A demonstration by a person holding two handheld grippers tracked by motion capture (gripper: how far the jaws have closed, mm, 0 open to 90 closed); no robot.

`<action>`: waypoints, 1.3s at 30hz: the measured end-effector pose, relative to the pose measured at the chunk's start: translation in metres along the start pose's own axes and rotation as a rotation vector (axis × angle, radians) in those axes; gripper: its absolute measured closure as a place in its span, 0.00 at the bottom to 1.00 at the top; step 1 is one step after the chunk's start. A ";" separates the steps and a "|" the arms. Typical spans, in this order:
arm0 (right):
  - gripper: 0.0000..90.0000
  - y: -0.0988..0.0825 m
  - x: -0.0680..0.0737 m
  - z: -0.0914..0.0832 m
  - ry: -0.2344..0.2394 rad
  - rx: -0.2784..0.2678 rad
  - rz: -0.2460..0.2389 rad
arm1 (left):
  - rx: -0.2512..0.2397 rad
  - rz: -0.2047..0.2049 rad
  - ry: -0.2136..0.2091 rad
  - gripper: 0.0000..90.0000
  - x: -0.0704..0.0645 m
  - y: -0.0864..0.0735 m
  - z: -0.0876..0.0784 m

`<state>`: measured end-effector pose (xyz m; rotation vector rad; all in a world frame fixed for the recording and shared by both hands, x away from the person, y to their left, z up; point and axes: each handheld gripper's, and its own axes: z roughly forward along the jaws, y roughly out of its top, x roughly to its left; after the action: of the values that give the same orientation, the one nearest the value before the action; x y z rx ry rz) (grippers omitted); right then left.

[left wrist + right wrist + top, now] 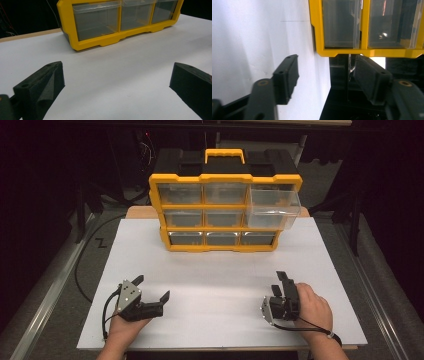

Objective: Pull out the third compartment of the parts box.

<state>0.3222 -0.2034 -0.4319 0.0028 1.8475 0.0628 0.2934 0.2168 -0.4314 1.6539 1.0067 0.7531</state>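
Left gripper (152, 289) lower left, right gripper (280, 282) lower right: jaws wide, empty. Organizer (225, 210) upper centre, top-right drawer (274, 207) out. Likely pre-reach; next, approach drawer.

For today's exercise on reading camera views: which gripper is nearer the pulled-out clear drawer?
Right. The right gripper sits almost straight below the pulled-out drawer; the left gripper is far across the white board.
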 end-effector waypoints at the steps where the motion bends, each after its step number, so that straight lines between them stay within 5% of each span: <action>1: 0.33 0.001 0.001 0.000 0.012 0.009 0.011 | 0.001 0.000 0.001 0.01 0.000 0.000 0.000; 6: 0.03 0.002 0.005 0.003 0.024 0.001 -0.013 | 0.000 -0.002 0.005 0.01 0.000 0.000 -0.001; 11: 0.01 0.001 0.004 0.002 -0.008 -0.002 0.012 | 0.002 -0.003 0.009 0.01 0.001 0.000 0.000; 14: 0.01 -0.001 0.000 0.000 -0.024 -0.018 0.070 | 0.003 -0.005 0.009 0.01 0.002 0.000 0.000; 20: 0.01 -0.009 -0.005 0.002 0.050 -0.007 0.335 | 0.007 -0.012 0.016 0.01 0.004 0.000 0.000; 23: 0.01 -0.016 -0.006 0.006 0.117 -0.004 0.543 | 0.016 -0.011 0.019 0.01 0.005 0.000 0.000; 25: 0.01 -0.021 -0.007 0.007 0.153 -0.005 0.633 | 0.020 -0.015 0.020 0.01 0.005 0.000 0.000; 31: 0.01 -0.033 -0.011 0.008 0.231 -0.023 0.873 | 0.030 -0.023 0.020 0.01 0.007 0.000 0.001; 39: 0.02 -0.047 -0.013 0.006 0.307 -0.112 1.167 | 0.037 -0.059 0.006 0.01 0.011 0.000 0.001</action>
<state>0.3327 -0.2504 -0.4235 1.0358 1.9046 1.0155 0.2993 0.2256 -0.4318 1.6479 1.0748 0.7047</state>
